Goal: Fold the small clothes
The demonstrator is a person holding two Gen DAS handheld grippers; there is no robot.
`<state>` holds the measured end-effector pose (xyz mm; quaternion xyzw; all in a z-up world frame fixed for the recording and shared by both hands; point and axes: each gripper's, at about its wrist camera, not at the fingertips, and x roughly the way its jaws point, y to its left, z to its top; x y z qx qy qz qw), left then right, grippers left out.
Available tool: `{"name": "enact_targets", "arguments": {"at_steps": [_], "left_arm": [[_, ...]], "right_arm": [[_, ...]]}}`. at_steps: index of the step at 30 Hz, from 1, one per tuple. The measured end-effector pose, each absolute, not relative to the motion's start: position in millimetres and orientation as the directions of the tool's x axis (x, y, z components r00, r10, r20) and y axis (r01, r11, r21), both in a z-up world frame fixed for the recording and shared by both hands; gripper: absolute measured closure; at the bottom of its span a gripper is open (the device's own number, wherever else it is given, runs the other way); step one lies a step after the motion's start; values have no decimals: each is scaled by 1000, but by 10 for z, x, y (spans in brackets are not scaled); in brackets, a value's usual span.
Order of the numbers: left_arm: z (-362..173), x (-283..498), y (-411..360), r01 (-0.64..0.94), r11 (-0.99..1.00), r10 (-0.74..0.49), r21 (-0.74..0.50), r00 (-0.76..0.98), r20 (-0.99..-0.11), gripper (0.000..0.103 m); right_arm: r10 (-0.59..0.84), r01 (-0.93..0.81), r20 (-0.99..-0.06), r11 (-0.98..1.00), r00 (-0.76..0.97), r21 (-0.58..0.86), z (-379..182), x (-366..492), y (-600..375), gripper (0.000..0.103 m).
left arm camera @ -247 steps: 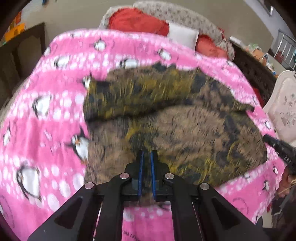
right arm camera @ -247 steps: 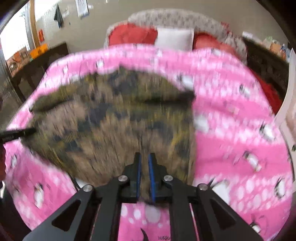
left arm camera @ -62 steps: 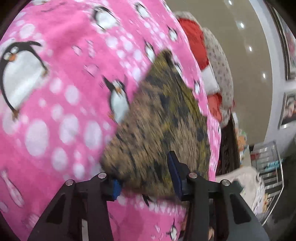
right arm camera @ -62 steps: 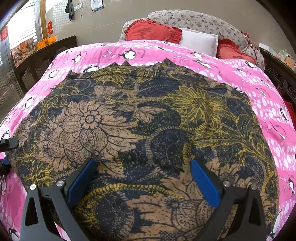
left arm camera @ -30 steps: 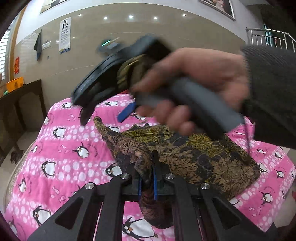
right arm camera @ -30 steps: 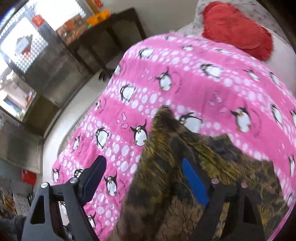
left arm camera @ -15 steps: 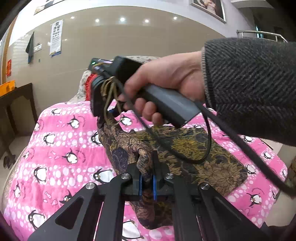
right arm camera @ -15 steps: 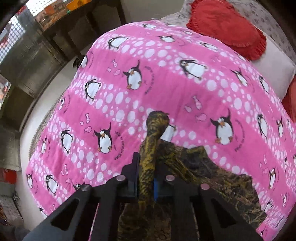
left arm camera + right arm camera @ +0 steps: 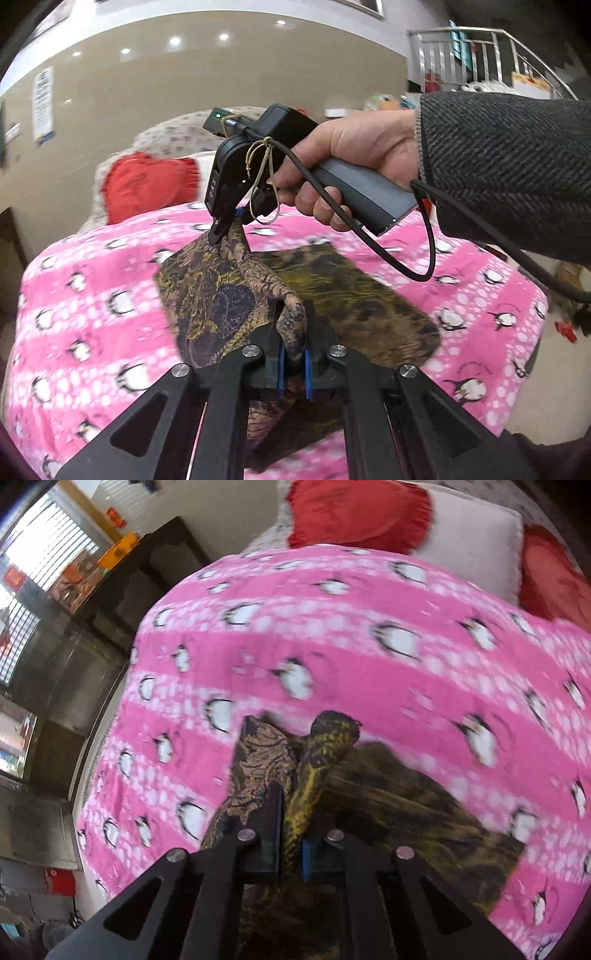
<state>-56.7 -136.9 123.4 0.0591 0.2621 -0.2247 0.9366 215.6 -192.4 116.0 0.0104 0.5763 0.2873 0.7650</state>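
A brown, yellow and navy floral garment (image 9: 218, 302) lies partly folded on a pink penguin blanket (image 9: 92, 306). My left gripper (image 9: 292, 350) is shut on a bunched near edge of the garment and holds it up. My right gripper (image 9: 227, 230), held in a hand with a grey wool sleeve, is shut on a far corner of the same garment and lifts it above the bed. In the right wrist view the right gripper (image 9: 291, 834) pinches a yellow-patterned fold of the garment (image 9: 388, 794).
A red heart cushion (image 9: 146, 184) and a white pillow (image 9: 469, 535) lie at the head of the bed. A dark wooden cabinet (image 9: 155, 568) stands to the bed's left. A metal railing (image 9: 480, 48) shows at the back right.
Both grippers, open over the flat garment two seconds ago, have closed on its left edge. In the last half second they lifted that edge higher and carried it toward the right.
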Motion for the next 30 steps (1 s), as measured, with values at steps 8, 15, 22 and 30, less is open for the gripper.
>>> {"name": "enact_targets", "arguments": {"at_steps": [8, 15, 22, 30], "left_arm": [[1149, -509, -2215, 576, 818, -479, -7, 674, -562, 103], [911, -462, -2793, 627, 779, -493, -11, 603, -627, 103], [569, -454, -2758, 624, 775, -477, -99, 475, -739, 103], [1045, -673, -1678, 463, 872, -451, -159, 634, -629, 86]], "right_arm": [[415, -393, -889, 863, 195, 316, 1063, 2113, -2848, 95], [378, -345, -902, 891, 207, 295, 836, 2027, -3522, 96], [344, -271, -913, 920, 218, 282, 300, 1908, -3676, 89], [429, -391, -789, 882, 440, 262, 1155, 1008, -3836, 64]]}}
